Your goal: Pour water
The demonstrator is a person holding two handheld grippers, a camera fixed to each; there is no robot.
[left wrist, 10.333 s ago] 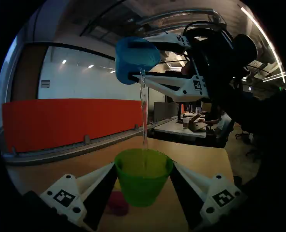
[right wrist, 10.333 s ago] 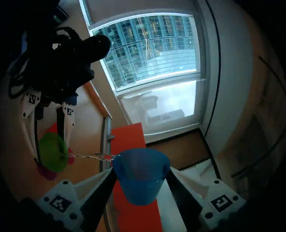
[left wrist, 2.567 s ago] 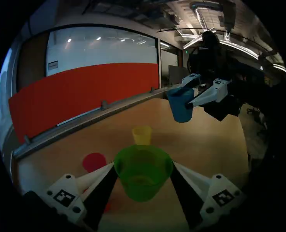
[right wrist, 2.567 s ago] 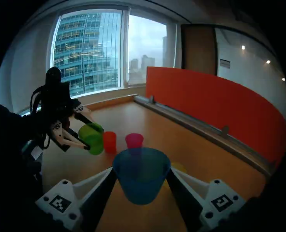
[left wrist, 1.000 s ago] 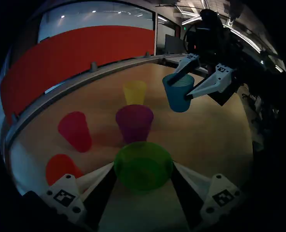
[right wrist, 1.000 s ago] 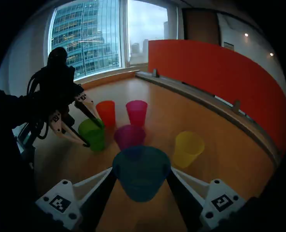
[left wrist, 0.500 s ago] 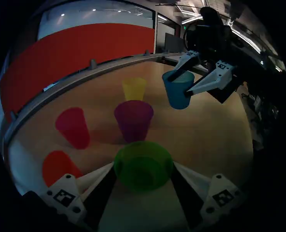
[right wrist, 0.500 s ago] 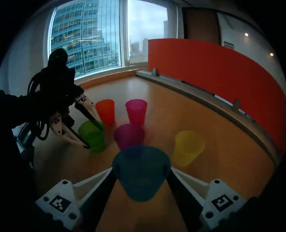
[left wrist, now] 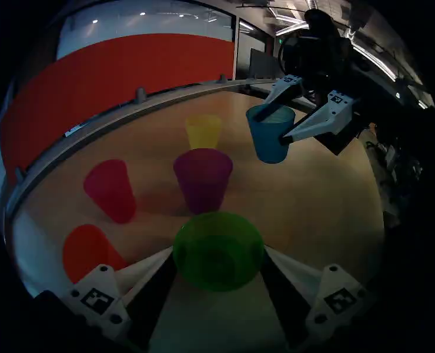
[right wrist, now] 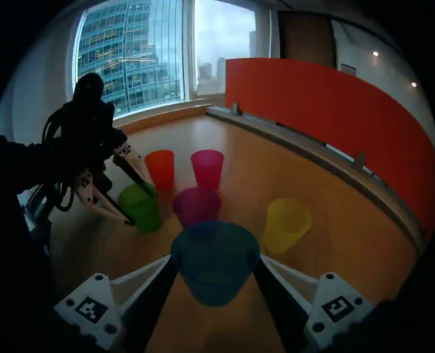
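Left gripper (left wrist: 217,254) jaws closed on upright green cup (left wrist: 218,262), just this side of purple cup (left wrist: 203,176) on tabletop (left wrist: 317,194). Right gripper (right wrist: 214,259) jaws clamping upright blue cup (right wrist: 215,267), beyond and right of purple cup in left gripper view. Both cup axes vertical; probably calls for lowering straight down.

Translucent plastic green cup (left wrist: 218,252), wood table (left wrist: 317,197)

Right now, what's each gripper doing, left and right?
Left gripper: shut on the green cup, both fingers against its sides.
Right gripper: shut on the blue cup.
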